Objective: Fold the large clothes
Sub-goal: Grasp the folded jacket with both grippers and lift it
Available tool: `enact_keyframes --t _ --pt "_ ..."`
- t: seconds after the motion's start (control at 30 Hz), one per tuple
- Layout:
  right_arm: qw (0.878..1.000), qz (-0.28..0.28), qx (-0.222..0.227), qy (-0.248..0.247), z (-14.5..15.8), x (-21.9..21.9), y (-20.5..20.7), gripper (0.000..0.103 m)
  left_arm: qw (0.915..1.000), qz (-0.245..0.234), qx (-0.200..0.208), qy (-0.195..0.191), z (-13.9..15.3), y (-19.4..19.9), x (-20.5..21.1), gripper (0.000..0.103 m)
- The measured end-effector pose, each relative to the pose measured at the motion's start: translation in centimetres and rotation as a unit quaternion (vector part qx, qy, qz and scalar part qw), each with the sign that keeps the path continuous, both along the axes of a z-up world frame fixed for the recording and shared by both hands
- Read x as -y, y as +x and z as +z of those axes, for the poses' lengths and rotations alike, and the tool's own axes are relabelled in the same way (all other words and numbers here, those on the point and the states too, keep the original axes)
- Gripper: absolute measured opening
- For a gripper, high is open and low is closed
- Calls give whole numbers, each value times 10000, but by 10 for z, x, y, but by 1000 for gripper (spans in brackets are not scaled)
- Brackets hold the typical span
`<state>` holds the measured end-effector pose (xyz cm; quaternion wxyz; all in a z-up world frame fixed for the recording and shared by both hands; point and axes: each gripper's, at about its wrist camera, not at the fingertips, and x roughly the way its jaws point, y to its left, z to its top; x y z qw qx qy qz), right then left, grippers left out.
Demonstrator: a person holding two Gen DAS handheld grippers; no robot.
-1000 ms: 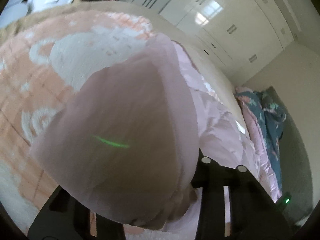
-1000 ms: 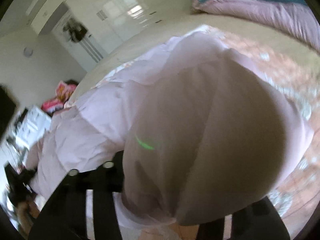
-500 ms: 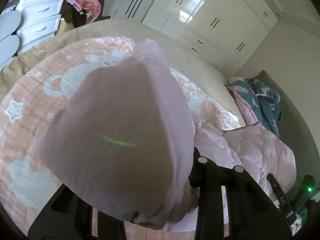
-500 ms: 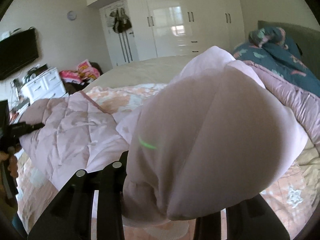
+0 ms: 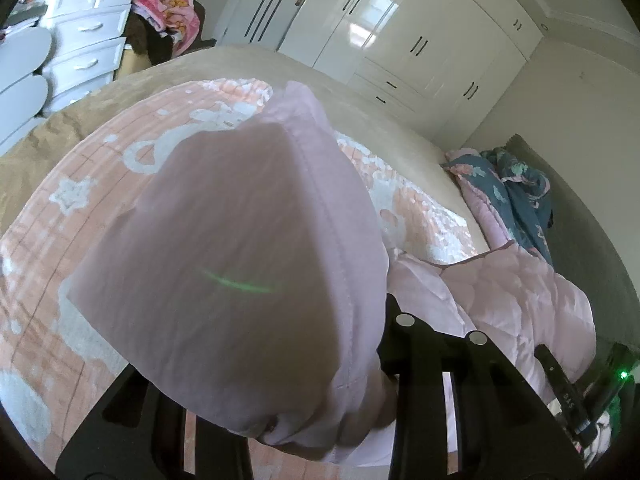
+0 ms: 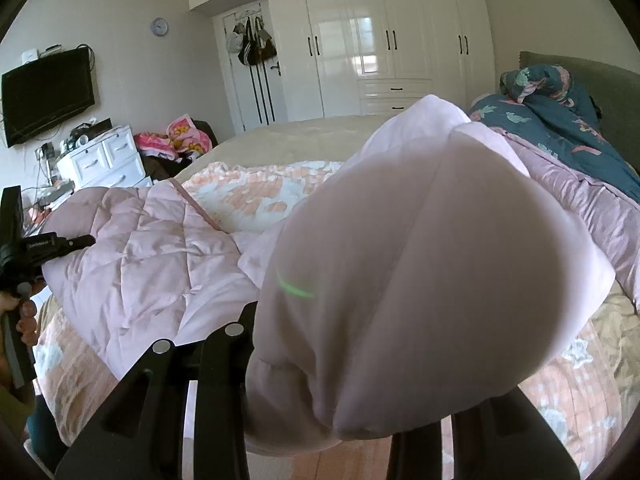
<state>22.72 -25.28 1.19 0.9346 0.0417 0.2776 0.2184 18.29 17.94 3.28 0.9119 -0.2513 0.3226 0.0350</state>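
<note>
A pale pink quilted jacket (image 5: 520, 304) lies partly raised over the peach patterned bed cover (image 5: 72, 216). My left gripper (image 5: 280, 380) is shut on a thick bunch of its fabric (image 5: 240, 248), which fills the middle of the left wrist view. My right gripper (image 6: 352, 392) is shut on another bunch (image 6: 420, 264), with the quilted body (image 6: 152, 248) stretching to the left. The left gripper (image 6: 24, 252), held by a hand, shows at the left edge of the right wrist view. The right gripper (image 5: 576, 404) shows at the lower right of the left wrist view. Both sets of fingertips are hidden by cloth.
A teal floral duvet (image 6: 560, 116) with a mauve lining is heaped by the grey headboard (image 6: 616, 92). White wardrobes (image 6: 380, 40) line the far wall. White drawers (image 6: 100, 160), a heap of pink clothes (image 6: 180, 136) and a wall TV (image 6: 48, 92) stand beyond the bed's foot.
Both grippers have risen and rolled level with the jacket fabric still clamped. The jacket's body has come up off the bed cover between them.
</note>
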Motion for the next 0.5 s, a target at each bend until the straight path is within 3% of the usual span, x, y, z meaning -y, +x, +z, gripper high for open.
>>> enact_keyframes --t 0.5 --pt "9995 -120 -240 135 -17 8 -25 32 9999 62 -123 103 -20 -38 3 25"
